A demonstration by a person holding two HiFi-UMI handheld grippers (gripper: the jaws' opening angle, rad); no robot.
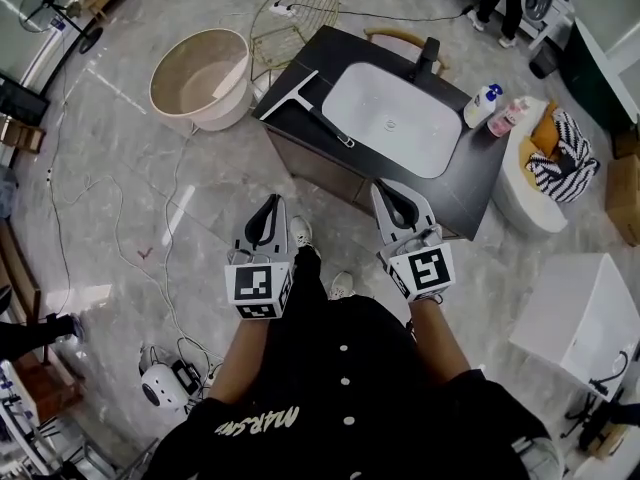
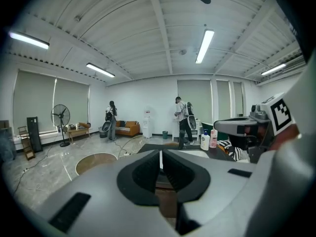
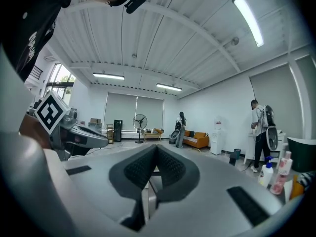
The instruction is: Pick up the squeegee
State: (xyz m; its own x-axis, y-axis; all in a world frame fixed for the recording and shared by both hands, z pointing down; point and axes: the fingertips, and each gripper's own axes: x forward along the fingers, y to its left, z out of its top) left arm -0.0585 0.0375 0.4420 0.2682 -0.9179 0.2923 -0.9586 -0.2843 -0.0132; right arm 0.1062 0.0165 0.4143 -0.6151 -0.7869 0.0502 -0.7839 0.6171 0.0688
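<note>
Pale lettering (image 1: 258,420) is printed on the person's black shirt (image 1: 345,368) and is seen upside down; only "MARS" can be made out at its start. Black-and-white square patterns, without letters, are carried on the cubes of the left gripper (image 1: 268,208) and right gripper (image 1: 386,190). Labels on the bottles (image 1: 483,105) on the worktop (image 1: 475,183) are too small to be read.

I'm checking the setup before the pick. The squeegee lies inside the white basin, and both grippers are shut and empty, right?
Not quite. The head view shows the squeegee on the dark counter beside the white basin, at its left, not inside it. The left gripper and right gripper are indeed shut and empty.
</note>
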